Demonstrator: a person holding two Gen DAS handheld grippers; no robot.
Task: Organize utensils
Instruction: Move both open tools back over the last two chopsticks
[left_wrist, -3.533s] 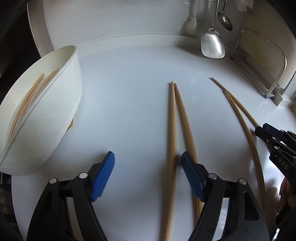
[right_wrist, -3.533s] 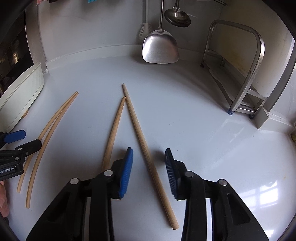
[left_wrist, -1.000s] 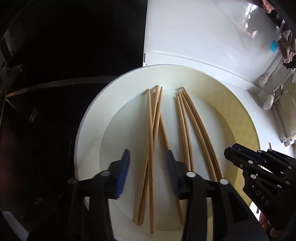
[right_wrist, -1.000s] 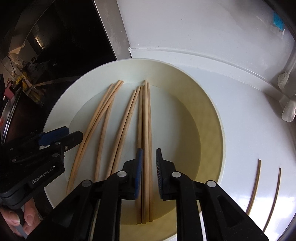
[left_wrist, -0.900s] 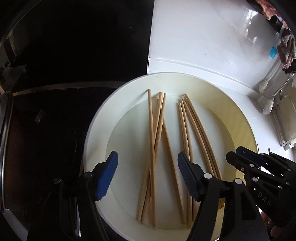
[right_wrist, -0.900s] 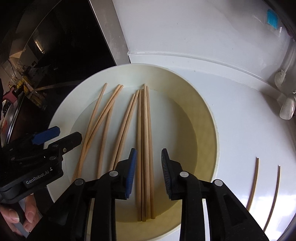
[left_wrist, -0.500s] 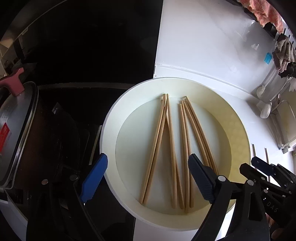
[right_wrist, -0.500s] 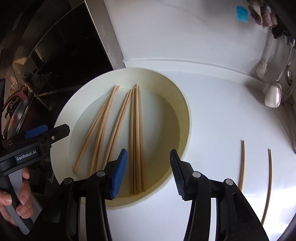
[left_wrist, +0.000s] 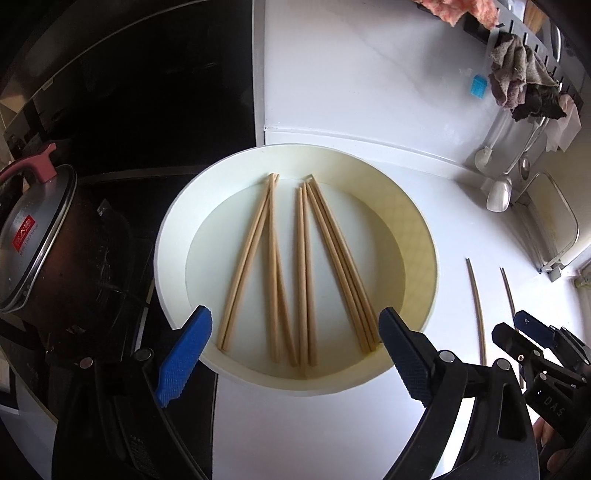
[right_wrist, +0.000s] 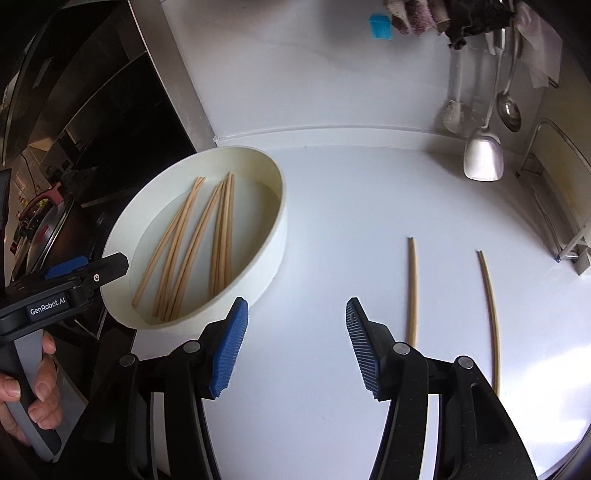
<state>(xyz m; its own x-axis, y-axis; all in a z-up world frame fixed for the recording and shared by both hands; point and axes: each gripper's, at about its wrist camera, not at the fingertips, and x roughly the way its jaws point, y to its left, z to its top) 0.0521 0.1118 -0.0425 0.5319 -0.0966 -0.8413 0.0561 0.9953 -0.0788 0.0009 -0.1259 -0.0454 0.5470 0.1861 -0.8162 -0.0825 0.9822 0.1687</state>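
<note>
Both tongs, left tongs (left_wrist: 295, 338) and right tongs (right_wrist: 297, 332), gape wide and hold nothing; two chopsticks (right_wrist: 412, 291) lie right of the bowl (right_wrist: 275, 254). They are thin and flat on the desk (right_wrist: 351, 206); a pinch may slip and flick one away.

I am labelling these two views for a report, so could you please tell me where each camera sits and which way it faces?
Left wrist: sits on the left tongs, open, looking steeply down into the white bowl of chopsticks; the right tongs show at the lower right.
Right wrist: sits on the right tongs, open, looking down and forward across the white counter at two loose chopsticks; the left tongs and a hand show at the left.
Shared: the bowl, its chopsticks, the loose chopsticks, the hanging spatula.
</note>
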